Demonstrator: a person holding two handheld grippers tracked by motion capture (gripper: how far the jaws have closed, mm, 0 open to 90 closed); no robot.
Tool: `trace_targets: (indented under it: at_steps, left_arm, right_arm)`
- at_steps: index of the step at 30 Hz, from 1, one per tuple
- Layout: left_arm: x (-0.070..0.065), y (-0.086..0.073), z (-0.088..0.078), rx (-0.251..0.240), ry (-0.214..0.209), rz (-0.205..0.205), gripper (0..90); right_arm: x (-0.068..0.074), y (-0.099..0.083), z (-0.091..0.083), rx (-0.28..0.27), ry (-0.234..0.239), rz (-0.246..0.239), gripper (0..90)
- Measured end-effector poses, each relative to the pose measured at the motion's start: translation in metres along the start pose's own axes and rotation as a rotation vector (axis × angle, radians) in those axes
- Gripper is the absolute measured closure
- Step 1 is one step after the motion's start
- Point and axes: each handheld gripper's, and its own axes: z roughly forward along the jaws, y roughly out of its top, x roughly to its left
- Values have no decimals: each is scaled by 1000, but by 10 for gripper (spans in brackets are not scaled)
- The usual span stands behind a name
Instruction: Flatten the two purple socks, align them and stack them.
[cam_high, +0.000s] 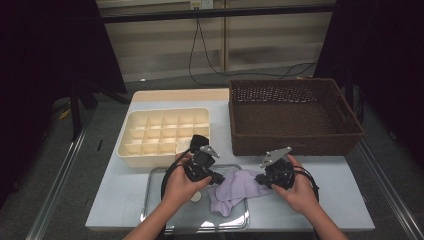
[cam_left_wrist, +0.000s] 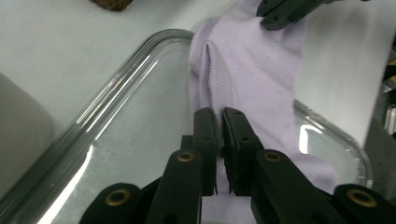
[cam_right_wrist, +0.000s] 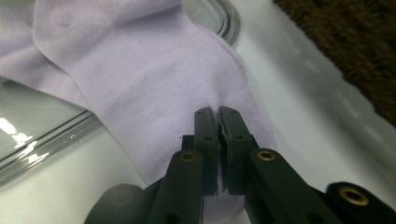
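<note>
Two black tongs sit close to the cameras, and each pair is pinched tight on a purple sock. Left tongs hold a fold of the sock over the clear tray, with the cloth squeezed between the jaws. Right tongs grip the other end of the sock, which hangs past the tray's edge onto the white tabletop.

From above, the left tongs and the right tongs face each other with the sock stretched between them. It lies half in the tray and half on the tabletop. Behind sit a cream box with many little squares and a big brown basket, which looks bare inside.

It looks like the picking-up step: both ends are caught, but the sock is not yet lifted. Next, both hands should probably rise together, keeping their squeeze, so the sock comes off the tray without slipping. I cannot tell if it should be folded, or whether it goes in the box or the basket.
</note>
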Motion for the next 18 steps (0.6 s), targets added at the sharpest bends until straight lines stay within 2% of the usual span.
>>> trace_targets:
  at_steps: [3,4,5,6,7,8,9,10,12,13,14,16,17,18]
  left_arm:
    - [-1,-2,-2,2,-16,-7,844]
    - [-2,-4,-1,-13,-22,-35,844]
    - [0,-5,-3,-3,-27,-19,843]
    - [0,-7,-3,-10,-35,-25,843]
    - [0,-8,-3,-16,-30,-44,842]
    - [1,-9,-3,-25,-39,-45,841]
    - [0,-10,-3,-26,-35,-61,839]
    - [2,-11,-3,-19,-39,-49,836]
    - [3,-12,0,-25,-40,-64,833]
    - [5,-13,0,-9,-36,-38,825]
    - [4,-13,3,-32,-36,-74,817]
    - [6,-14,5,-35,-40,-67,747]
    - [7,-14,5,-24,-15,-41,699]
    - [7,-13,4,-23,2,-35,650]
  right_arm:
    - [-3,1,-6,-17,4,7,879]
    - [-3,1,-7,-16,6,13,879]
    - [-2,1,-7,-16,9,13,879]
    - [-2,1,-7,-22,10,11,878]
    - [-3,1,-8,-24,11,11,872]
    - [-3,1,-7,-23,15,12,849]
    - [-3,1,-7,-30,14,13,787]
    - [-2,2,-8,-35,9,22,753]
    - [-2,3,-8,-56,18,10,681]
    - [-1,4,-8,-63,13,15,669]
    - [1,6,-8,-65,21,6,659]
    - [6,10,-6,-74,27,-6,593]
    - [9,12,-4,-81,32,-15,552]
    - [13,14,-1,-78,43,-24,514]
